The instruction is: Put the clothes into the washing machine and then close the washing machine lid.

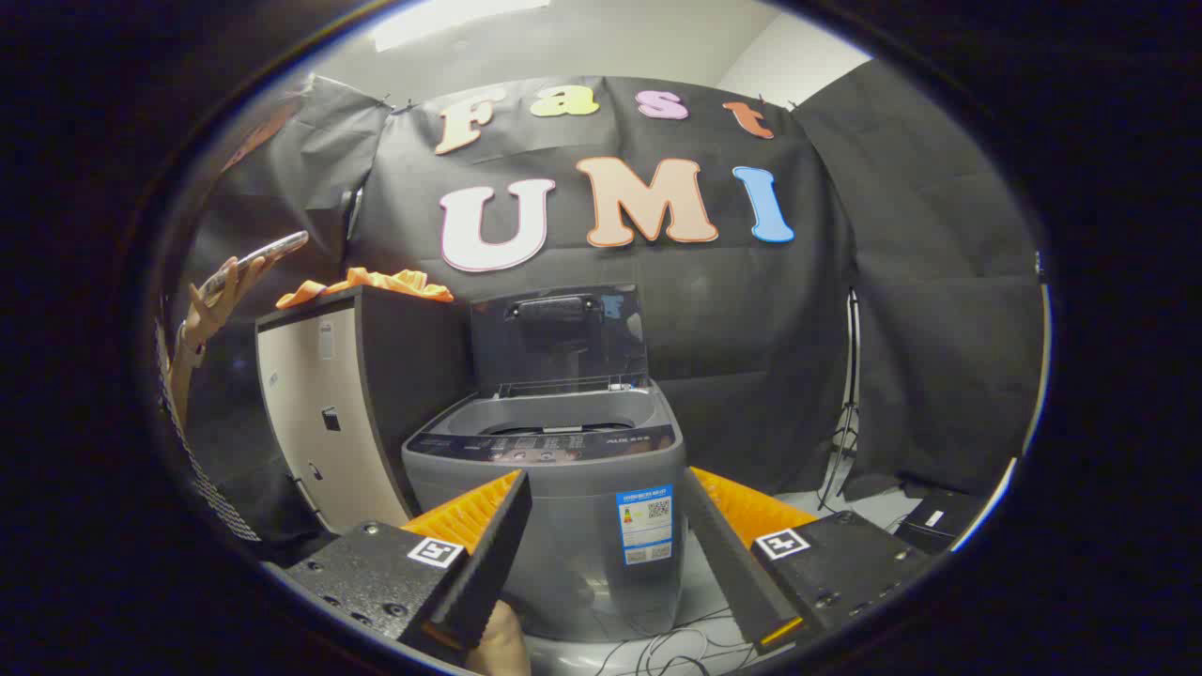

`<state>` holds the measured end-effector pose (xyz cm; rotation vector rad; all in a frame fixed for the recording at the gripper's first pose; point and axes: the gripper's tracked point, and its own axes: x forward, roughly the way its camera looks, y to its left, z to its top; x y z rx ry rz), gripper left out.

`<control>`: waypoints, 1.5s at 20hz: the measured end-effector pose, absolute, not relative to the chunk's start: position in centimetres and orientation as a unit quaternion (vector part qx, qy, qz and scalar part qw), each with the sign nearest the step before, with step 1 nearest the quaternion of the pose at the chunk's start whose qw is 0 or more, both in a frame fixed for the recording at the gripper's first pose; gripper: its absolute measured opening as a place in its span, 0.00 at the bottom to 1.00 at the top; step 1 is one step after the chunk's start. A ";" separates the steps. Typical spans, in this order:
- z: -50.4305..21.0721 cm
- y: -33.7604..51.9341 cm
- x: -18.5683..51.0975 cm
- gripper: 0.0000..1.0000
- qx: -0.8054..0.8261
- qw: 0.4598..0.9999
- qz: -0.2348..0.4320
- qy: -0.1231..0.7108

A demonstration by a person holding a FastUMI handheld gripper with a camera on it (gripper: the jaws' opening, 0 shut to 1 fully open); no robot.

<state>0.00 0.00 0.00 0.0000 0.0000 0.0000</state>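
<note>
Jaws of the handheld gripper (601,554) spread wide and empty, framing the grey top-loading washing machine (554,507) just ahead, its dark tinted lid (560,338) standing upright and hinged at the rear, mouth facing up. Crumpled orange clothes (368,284) draped flat along the top of the dark-and-cream cabinet (329,422) left of the machine, long axis running left to right, well beyond the fingers. Likely trouble: pinching only one fold so cloth trails or snags on the rim, or knocking the raised lid shut early.

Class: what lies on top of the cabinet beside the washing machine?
An orange cloth lies on the cabinet; the top beneath it is covered. The gripper, jaws open, holds nothing.
</note>
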 end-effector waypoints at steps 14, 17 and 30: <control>-0.6 1.0 0.2 0.97 -0.017 0.999 0.033 0.012; -0.4 1.1 0.1 0.97 -0.015 0.999 0.043 0.014; -0.2 1.0 -0.3 0.97 -0.007 0.999 0.032 0.006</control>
